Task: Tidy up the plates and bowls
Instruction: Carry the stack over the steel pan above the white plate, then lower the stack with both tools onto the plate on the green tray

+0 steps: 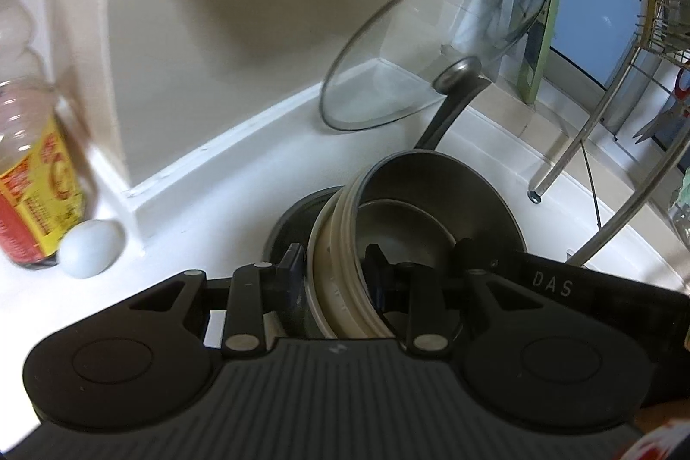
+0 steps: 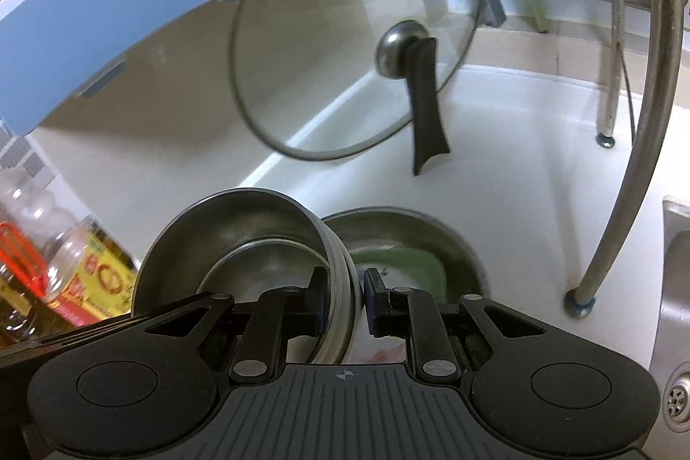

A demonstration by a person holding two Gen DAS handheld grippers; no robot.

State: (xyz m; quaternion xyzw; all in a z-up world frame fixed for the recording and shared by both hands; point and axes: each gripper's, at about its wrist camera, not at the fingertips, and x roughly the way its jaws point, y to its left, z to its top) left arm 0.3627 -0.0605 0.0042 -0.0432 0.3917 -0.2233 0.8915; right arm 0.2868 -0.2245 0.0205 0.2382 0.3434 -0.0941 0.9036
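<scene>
White counter [image 1: 224,197]: two grippers clamp one stack of bowls [image 1: 345,270].

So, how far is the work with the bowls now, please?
Done: nothing visibly put away yet. In hand: the left gripper and right gripper both clamp the rim of a stack of bowls, a steel bowl nested in cream ones. Left: placing this stack, perhaps on the dish rack, and the steel bowl with a green dish behind.
</scene>
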